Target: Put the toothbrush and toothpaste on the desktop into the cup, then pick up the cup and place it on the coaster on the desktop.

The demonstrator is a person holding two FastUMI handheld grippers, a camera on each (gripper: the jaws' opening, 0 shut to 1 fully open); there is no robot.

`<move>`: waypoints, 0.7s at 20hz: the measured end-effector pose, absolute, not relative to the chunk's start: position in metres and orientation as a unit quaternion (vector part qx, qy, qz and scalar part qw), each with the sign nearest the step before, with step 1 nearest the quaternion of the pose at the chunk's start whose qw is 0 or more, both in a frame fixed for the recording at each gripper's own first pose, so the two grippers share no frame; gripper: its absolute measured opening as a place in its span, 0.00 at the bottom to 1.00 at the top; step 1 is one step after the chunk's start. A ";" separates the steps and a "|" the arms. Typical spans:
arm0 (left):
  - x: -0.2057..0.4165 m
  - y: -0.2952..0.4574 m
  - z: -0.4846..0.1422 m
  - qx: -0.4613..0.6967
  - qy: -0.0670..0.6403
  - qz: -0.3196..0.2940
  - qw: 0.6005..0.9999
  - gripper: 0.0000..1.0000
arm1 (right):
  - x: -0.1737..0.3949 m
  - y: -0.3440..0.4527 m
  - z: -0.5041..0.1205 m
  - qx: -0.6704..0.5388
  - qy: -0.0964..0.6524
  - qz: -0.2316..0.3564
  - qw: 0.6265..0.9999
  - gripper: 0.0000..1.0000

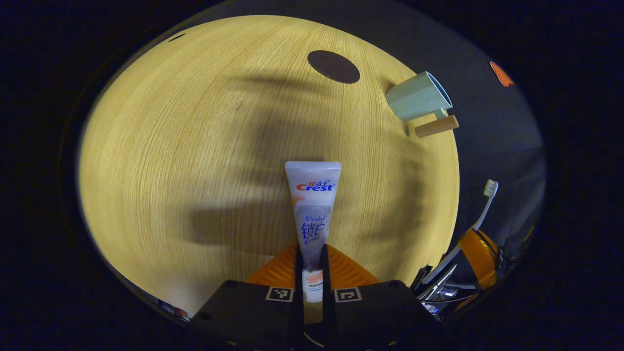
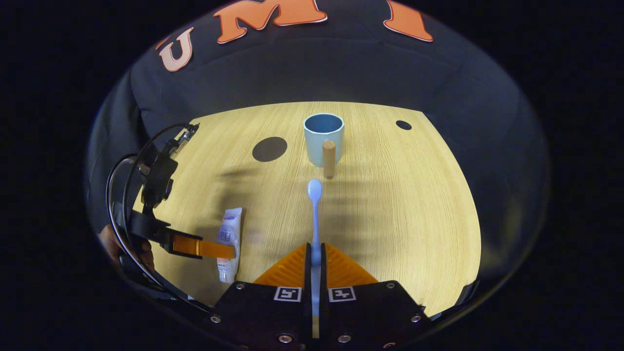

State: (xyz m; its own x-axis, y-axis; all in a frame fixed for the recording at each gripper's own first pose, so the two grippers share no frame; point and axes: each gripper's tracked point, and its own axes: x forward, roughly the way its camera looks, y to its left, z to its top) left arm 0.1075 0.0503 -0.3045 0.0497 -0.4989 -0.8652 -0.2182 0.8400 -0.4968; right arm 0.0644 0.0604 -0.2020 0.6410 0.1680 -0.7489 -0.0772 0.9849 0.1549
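Observation:
In the left gripper view my left gripper (image 1: 312,265) is shut on a white toothpaste tube (image 1: 313,204), which points forward over the wooden table. The pale blue cup (image 1: 418,96) with a wooden handle (image 1: 437,126) stands far right, near the dark round coaster (image 1: 333,66). In the right gripper view my right gripper (image 2: 315,261) is shut on a pale blue toothbrush (image 2: 315,214) whose head points at the cup (image 2: 323,138). The coaster (image 2: 269,148) lies left of the cup. The left gripper (image 2: 214,250) holds the toothpaste tube (image 2: 229,239) at the left.
The light wooden table (image 2: 399,204) reaches the black cloth wall behind the cup. A small dark hole (image 2: 403,125) marks the table's far right. Cables (image 2: 131,195) and a hand (image 2: 114,243) trail behind the left gripper. The right gripper (image 1: 480,253) with the toothbrush (image 1: 482,207) hangs off the table's right edge.

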 end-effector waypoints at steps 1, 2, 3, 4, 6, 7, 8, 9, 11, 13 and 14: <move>0.114 0.050 -0.306 -0.264 0.683 -0.106 0.672 0.16 | 0.067 0.062 -0.203 0.051 0.421 0.066 0.903 0.06; 0.129 0.065 -0.305 -0.263 0.688 -0.107 0.668 0.15 | 0.069 0.063 -0.203 0.047 0.421 0.063 0.904 0.06; 0.128 0.061 -0.308 -0.254 0.691 -0.108 0.669 0.16 | 0.070 0.064 -0.204 0.046 0.422 0.060 0.903 0.06; 0.125 0.058 -0.310 -0.240 0.703 -0.112 0.661 0.18 | 0.073 0.066 -0.203 0.048 0.422 0.057 0.903 0.06; 0.143 0.058 -0.315 -0.220 0.702 -0.116 0.667 0.27 | 0.074 0.066 -0.201 0.049 0.423 0.047 0.904 0.06; 0.149 0.054 -0.314 -0.210 0.702 -0.125 0.668 0.27 | 0.075 0.065 -0.201 0.047 0.422 0.041 0.904 0.06; 0.154 0.052 -0.314 -0.199 0.704 -0.136 0.668 0.24 | 0.076 0.063 -0.199 0.047 0.422 0.036 0.905 0.06; 0.153 0.043 -0.311 -0.186 0.701 -0.145 0.673 0.21 | 0.078 0.065 -0.193 0.047 0.419 0.032 0.906 0.06; 0.143 0.021 -0.309 -0.165 0.694 -0.163 0.681 0.14 | 0.087 0.065 -0.185 0.048 0.408 0.026 0.911 0.06; 0.131 0.007 -0.306 -0.167 0.688 -0.166 0.686 0.10 | 0.097 0.063 -0.178 0.052 0.392 0.027 0.918 0.06; 0.132 0.010 -0.306 -0.168 0.685 -0.163 0.689 0.11 | 0.103 0.063 -0.175 0.055 0.381 0.031 0.922 0.06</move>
State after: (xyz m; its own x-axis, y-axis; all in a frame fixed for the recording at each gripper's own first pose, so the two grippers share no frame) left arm 0.1317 0.0099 -0.3059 0.0070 -0.4559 -0.8900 -0.0056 0.8900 -0.4559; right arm 0.1030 0.0635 -0.1746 0.7075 0.0985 -0.6998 -0.0153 0.9921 0.1242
